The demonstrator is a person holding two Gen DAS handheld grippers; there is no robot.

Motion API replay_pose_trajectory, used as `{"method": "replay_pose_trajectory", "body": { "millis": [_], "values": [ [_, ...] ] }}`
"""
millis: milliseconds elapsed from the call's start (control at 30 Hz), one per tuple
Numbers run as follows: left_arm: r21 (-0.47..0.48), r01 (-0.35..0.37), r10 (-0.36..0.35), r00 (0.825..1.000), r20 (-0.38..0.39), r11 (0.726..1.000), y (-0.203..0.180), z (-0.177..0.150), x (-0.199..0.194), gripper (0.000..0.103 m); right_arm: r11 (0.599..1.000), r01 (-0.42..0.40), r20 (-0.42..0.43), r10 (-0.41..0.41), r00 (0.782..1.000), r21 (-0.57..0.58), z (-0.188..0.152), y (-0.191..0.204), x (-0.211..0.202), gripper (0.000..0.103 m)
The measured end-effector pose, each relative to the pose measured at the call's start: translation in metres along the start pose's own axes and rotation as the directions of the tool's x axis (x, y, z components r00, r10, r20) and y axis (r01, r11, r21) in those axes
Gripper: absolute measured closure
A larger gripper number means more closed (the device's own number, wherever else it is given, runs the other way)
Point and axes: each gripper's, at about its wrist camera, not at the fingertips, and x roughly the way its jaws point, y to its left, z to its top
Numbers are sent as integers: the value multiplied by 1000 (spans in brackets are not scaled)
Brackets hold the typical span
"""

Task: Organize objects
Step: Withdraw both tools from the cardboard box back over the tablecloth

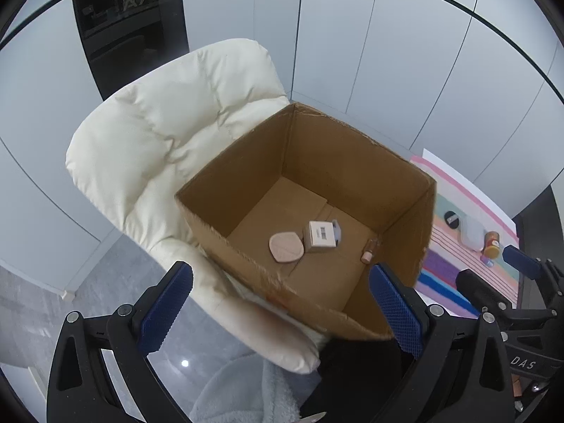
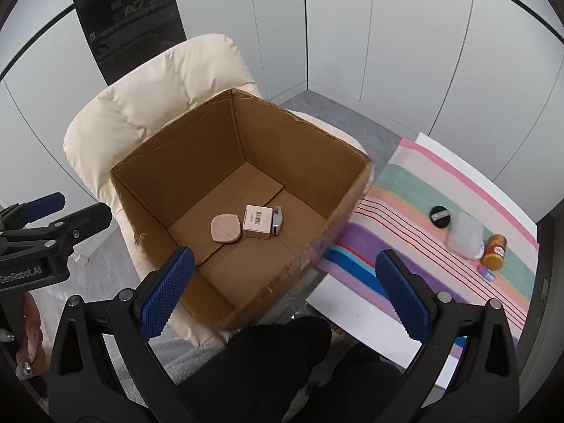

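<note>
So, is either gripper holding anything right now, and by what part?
Nothing is held. The left gripper and the right gripper both hang open and empty above the brown cardboard box on the cream padded chair.

Box point(image 2: 197, 162) on chair point(image 2: 141, 105) w/ small carton point(image 2: 258, 226) inside; table point(image 2: 352, 303) right w/ jar point(image 2: 495, 251).

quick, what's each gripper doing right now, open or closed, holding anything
Left gripper: open, holding nothing, above the near edge of the cardboard box.
Right gripper: open, holding nothing, also above the box's near edge.
</note>
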Motion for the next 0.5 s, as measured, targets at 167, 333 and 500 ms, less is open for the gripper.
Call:
{"method": "replay_pose_trajectory", "body": {
  "millis": [167, 333, 500],
  "values": [
    [1, 20, -20, 1000, 4, 1000, -3, -19, -17, 3, 1000, 10, 7, -10, 1000, 13, -15, -6, -22, 0],
    [37, 25, -25, 1000, 0, 999, -10, -37, -32, 5, 1000, 8, 19, -9, 1000, 26, -33, -11, -42, 0],
    [33, 74, -74, 997, -2, 997, -11, -48, -46, 9, 999, -8, 18, 8, 1000, 39, -50, -10, -55, 0]
  ]
}}
